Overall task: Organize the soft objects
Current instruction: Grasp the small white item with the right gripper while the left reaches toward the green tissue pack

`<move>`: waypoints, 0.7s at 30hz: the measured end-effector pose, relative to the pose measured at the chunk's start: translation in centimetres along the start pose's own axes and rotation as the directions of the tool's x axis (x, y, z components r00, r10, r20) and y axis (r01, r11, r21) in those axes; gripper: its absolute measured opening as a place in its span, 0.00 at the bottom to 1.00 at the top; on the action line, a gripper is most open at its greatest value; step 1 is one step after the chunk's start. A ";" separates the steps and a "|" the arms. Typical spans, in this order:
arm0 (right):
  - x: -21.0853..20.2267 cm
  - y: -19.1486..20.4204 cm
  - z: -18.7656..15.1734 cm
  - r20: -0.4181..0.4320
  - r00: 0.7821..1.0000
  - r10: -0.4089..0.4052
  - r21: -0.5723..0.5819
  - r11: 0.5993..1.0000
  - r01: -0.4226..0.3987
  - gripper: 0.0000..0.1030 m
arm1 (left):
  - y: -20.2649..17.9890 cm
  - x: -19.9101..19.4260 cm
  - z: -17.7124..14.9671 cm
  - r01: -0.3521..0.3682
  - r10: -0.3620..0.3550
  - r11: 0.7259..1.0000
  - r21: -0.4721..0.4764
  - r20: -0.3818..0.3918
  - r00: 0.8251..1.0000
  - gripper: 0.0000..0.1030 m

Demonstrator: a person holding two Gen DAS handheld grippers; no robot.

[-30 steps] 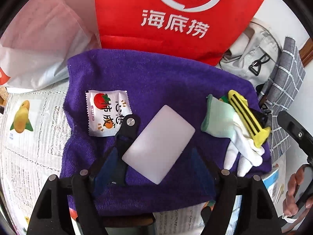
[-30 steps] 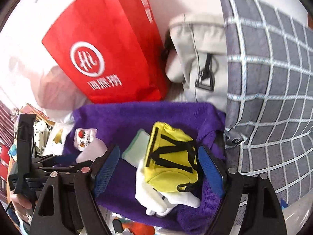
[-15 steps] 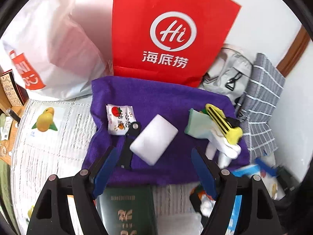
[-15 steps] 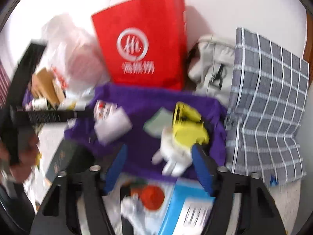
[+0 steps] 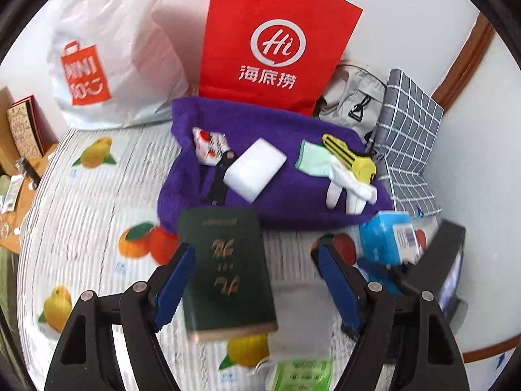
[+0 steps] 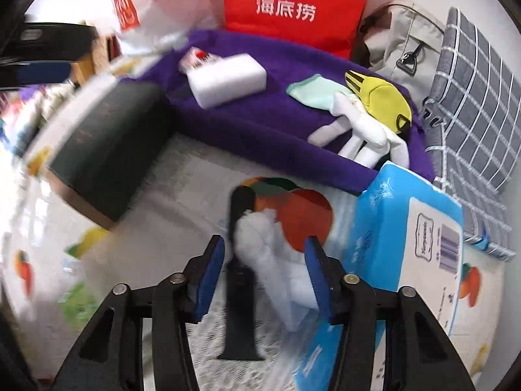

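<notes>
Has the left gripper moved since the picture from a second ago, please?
Yes. The left gripper has pulled back from the purple towel: a second ago its fingers framed the white sponge; now they frame the dark green book on the near side.

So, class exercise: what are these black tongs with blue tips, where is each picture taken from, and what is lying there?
They are hand-held grippers, one per hand, each carrying a camera looking along its fingers. The left gripper is open over a green book, holding nothing. The right gripper is closing around a crumpled white tissue, beside a blue tissue pack. Behind, a purple towel carries a white sponge, a glove and a yellow pouch.
</notes>
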State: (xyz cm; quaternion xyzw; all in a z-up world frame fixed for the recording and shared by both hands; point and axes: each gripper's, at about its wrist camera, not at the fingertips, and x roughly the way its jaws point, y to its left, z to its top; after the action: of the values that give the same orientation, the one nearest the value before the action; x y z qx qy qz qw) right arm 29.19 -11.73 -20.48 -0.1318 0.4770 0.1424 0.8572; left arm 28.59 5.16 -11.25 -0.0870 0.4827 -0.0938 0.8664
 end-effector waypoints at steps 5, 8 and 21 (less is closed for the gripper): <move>0.9 1.2 0.3 0.004 1.000 -0.025 -0.078 0.997 0.026 0.19 | 0.6 -0.6 -1.9 -0.002 0.002 1.000 0.005 -0.011 1.000 0.74; 0.1 0.0 0.0 0.016 0.999 0.052 0.021 0.998 -0.052 0.19 | 0.7 -0.9 -2.7 -0.006 0.006 1.000 0.007 -0.012 1.000 0.74; -8.8 -2.0 -4.8 0.186 0.968 0.166 0.227 0.952 -0.207 0.19 | 0.2 -1.2 -9.0 0.015 -0.015 1.000 0.003 -0.069 0.998 0.74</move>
State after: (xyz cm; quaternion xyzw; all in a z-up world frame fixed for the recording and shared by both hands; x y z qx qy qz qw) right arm 21.73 -16.33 -15.19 0.0328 0.4288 0.1735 0.8860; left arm 20.29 5.13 -15.03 -0.0857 0.5114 -0.1041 0.8487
